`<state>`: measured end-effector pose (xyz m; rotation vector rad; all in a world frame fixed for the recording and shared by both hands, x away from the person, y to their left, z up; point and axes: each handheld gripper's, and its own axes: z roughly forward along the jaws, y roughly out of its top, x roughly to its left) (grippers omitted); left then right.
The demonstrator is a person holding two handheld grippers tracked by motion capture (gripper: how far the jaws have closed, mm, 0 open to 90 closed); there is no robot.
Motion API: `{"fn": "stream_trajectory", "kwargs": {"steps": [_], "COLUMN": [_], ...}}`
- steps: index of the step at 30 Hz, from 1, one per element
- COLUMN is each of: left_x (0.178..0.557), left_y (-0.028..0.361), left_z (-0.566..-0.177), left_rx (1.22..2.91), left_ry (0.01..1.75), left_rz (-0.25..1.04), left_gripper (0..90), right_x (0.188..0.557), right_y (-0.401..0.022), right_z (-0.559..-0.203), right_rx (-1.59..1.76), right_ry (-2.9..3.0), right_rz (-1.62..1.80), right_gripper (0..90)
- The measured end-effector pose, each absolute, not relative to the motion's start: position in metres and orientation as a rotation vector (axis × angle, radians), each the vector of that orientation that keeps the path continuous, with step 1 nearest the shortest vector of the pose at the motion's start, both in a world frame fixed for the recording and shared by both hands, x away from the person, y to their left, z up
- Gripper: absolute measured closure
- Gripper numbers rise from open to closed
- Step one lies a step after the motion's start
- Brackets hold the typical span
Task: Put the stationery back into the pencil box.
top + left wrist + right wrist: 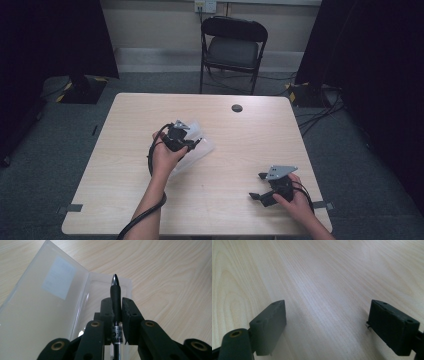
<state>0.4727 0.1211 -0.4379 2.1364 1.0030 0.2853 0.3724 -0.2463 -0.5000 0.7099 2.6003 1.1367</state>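
A clear plastic case [50, 305] lies open on the wooden table [225, 200], just beyond the left gripper [117, 302]; a black folding chair [233, 47] stands behind the table. The pen [115, 293] is black with a silver tip and a rubbery grip; it is pinched between the left gripper's 2 jaws, tip pointing forward over the case, while the right gripper [327, 322] rests well apart with jaws spread wide over bare wood.

A light wooden table [225, 200] is standing on grey carpet. A clear plastic case [197, 150], opened flat, is lying left of its centre. A dark round grommet [237, 108] is sitting in the tabletop near the far edge.
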Motion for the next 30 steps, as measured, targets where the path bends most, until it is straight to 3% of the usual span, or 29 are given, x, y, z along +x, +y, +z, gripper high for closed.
{"fn": "stream_trajectory", "kwargs": {"steps": [30], "left_x": [0.491], "left_y": [0.108], "left_z": [-0.452], "left_rx": [2.145], "left_ry": [1.001], "left_rz": [0.309], "left_gripper": [80.0], "right_x": [0.372], "right_y": [-0.246], "right_z": [-0.500], "right_rx": [0.710], "right_ry": [2.600], "right_rz": [1.137], "right_gripper": [14.2]}}
